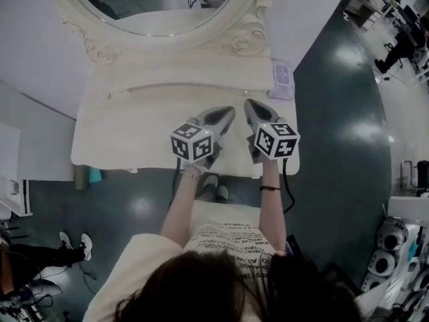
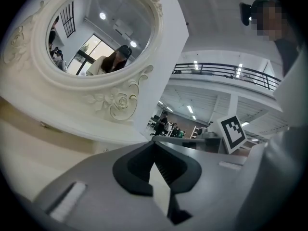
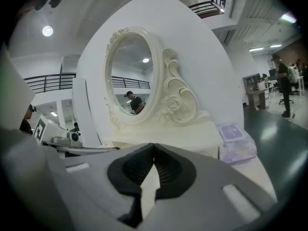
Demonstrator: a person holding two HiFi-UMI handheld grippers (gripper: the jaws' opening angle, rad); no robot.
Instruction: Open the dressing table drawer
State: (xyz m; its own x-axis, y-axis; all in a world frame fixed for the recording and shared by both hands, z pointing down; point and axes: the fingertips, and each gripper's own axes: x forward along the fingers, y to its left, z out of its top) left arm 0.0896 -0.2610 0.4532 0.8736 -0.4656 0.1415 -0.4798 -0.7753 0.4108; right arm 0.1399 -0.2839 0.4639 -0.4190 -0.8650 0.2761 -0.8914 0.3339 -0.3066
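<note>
Head view: the cream dressing surface fills the middle of the scene. At its far edge stands the oval mirror in a carved frame. The drawer lies in the low tier directly below the mirror, and its front looks flush with that tier. Nearer the person than the mirror, both tools hover over the surface's open top, side by side and pointing towards the mirror.

The left claw is pressed together. The left gripper view shows its dark pads meeting at the tip with nothing between them. The right claw is just beside it, likewise pressed together and empty. Neither claw touches the tier.

A pale purple pack rests to the right of the mirror, at the surface's corner. Two small knobs dot the tier beneath the mirror, one under each side of the frame.
</note>
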